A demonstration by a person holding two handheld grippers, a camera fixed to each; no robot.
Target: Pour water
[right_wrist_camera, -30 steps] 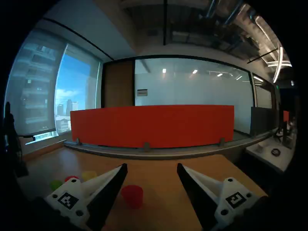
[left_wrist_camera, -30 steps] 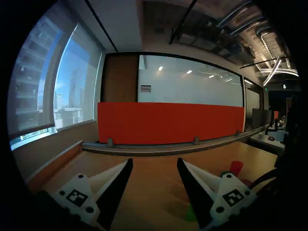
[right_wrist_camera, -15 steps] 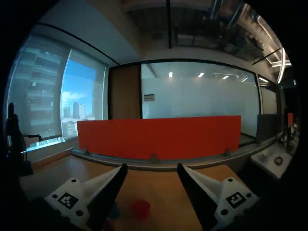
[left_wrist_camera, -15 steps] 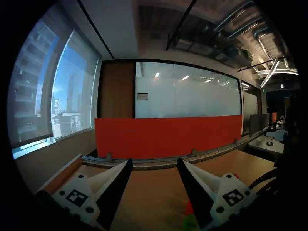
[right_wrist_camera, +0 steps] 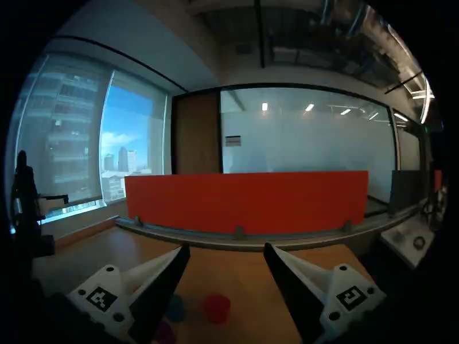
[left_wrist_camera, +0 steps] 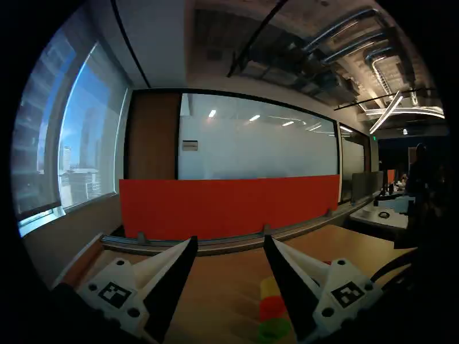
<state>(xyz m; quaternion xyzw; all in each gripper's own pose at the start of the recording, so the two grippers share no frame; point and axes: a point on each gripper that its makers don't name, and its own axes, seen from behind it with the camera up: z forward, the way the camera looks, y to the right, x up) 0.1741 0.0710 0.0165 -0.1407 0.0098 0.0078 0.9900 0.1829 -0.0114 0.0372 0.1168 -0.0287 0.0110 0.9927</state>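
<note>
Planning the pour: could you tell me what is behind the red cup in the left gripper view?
A yellow cup; a gripper finger covers its right side.

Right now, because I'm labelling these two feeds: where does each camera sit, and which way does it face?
Left gripper view: rides on the left gripper, facing forward over the wooden desk toward the orange partition; its own open jaws show, with coloured cups low between them.
Right gripper view: rides on the right gripper, facing that partition too; its own open jaws show, with a red cup and a blue cup below.
Shared: desk, partition, frosted glass wall, window at left.
</note>
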